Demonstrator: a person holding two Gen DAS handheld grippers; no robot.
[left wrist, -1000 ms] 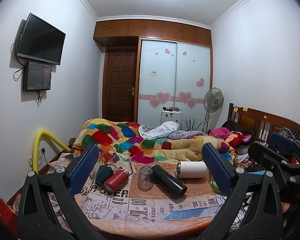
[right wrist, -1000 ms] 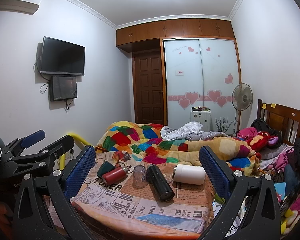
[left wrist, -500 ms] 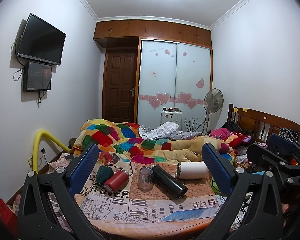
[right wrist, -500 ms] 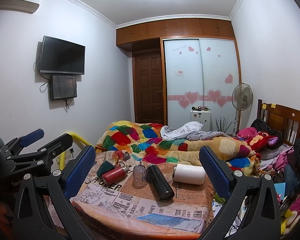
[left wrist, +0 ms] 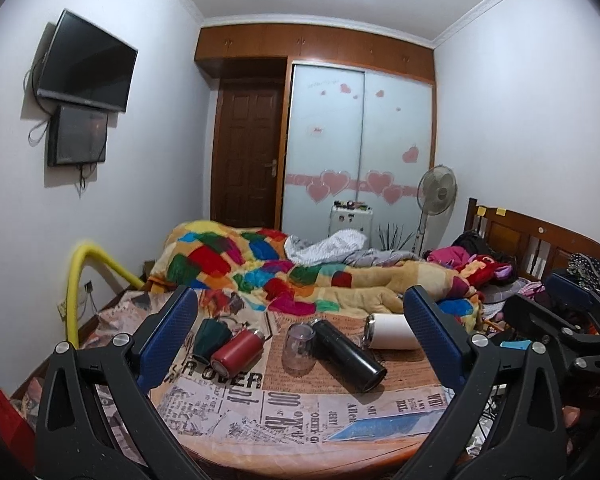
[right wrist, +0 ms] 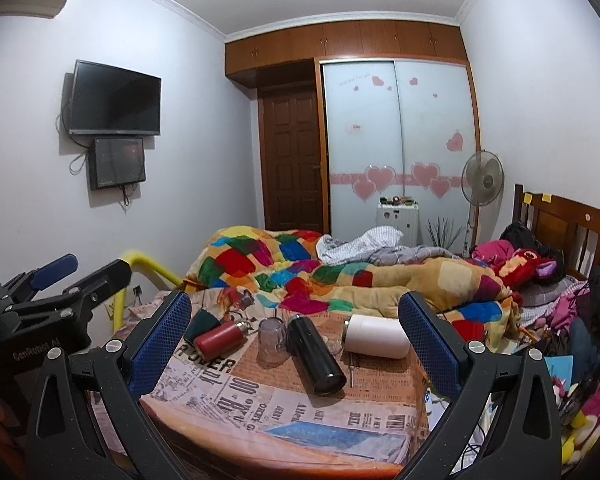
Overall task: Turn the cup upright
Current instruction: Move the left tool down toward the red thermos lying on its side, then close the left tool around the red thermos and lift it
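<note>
Blue-padded jaws of the left gripper (left wrist: pixel 300 332) and right gripper (right wrist: pixel 294 328) stand wide apart, holding nothing, both well short of the newspaper-covered surface (left wrist: pixel 300 412). On it, a clear cup (left wrist: pixel 298 348) stands rim-down near the middle. Touching its right side lies a black flask (left wrist: pixel 348 356); beyond that lies a white flask (left wrist: pixel 390 332). To the cup's left lie a red bottle (left wrist: pixel 236 350) and a dark green cup (left wrist: pixel 210 336), touching each other. Behind them lies a patchwork quilt (left wrist: pixel 260 268) on the bed, then a standing fan (left wrist: pixel 436 192) and the wardrobe doors (left wrist: pixel 360 152).
</note>
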